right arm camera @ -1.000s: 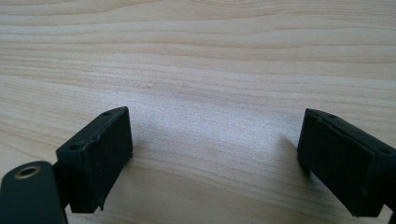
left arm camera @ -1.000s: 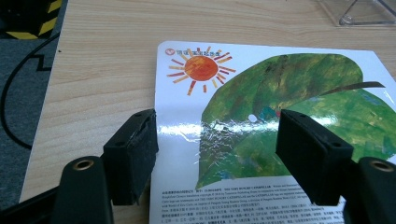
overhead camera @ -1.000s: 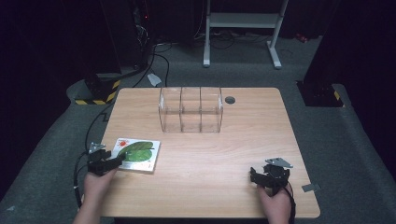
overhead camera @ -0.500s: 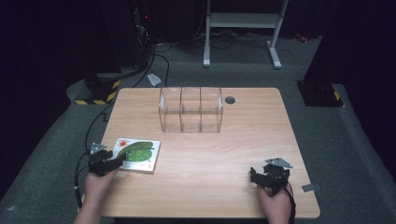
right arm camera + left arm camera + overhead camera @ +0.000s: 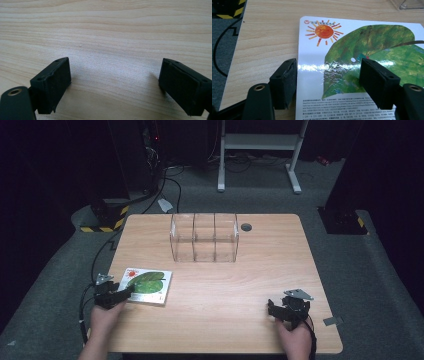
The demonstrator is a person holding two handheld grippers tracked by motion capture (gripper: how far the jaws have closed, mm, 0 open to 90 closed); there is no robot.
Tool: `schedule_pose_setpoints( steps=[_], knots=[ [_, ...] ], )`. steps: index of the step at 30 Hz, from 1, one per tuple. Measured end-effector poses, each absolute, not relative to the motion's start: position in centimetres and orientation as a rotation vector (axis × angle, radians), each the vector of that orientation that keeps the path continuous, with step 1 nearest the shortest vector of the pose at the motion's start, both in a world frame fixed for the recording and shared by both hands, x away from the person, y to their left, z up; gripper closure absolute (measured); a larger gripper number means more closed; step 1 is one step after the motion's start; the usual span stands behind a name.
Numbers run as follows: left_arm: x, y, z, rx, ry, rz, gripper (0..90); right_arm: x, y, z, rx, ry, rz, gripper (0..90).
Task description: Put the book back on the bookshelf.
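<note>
A thin picture book (image 5: pixel 147 285) with a green leaf and an orange sun on its cover lies flat near the table's front left. My left gripper (image 5: pixel 127 292) rests at the book's near left corner. In the left gripper view its jaws stand apart around that part of the book (image 5: pixel 362 42): one pad sits beside the left edge, the other over the cover, and neither presses. The left gripper (image 5: pixel 328 72) has just been opening its jaws a little further. My right gripper (image 5: pixel 271 309) lies open at the front right, with bare wood between its fingers (image 5: pixel 56 82).
A clear plastic box (image 5: pixel 204 237) with three compartments stands at the table's back middle, beside a round cable hole (image 5: pixel 245 227). The wooden table (image 5: pixel 225 285) has edges close to both hands. A white stand (image 5: pixel 260 142) and cables lie on the floor behind.
</note>
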State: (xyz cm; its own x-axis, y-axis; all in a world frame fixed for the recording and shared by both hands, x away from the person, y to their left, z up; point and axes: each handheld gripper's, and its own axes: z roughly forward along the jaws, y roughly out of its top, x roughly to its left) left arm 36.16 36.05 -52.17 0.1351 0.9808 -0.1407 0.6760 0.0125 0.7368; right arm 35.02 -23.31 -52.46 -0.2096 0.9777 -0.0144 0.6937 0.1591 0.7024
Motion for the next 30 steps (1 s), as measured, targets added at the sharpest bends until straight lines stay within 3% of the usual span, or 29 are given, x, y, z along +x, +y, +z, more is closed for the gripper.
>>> schedule_pose_setpoints(
  steps=[30],
  knots=[
    [36.0, 33.7, -51.8, 1.812, 1.504, 0.496, 44.0, 35.0, -23.3, -52.5, 1.571, 1.972, 0.792, 10.5]
  ],
)
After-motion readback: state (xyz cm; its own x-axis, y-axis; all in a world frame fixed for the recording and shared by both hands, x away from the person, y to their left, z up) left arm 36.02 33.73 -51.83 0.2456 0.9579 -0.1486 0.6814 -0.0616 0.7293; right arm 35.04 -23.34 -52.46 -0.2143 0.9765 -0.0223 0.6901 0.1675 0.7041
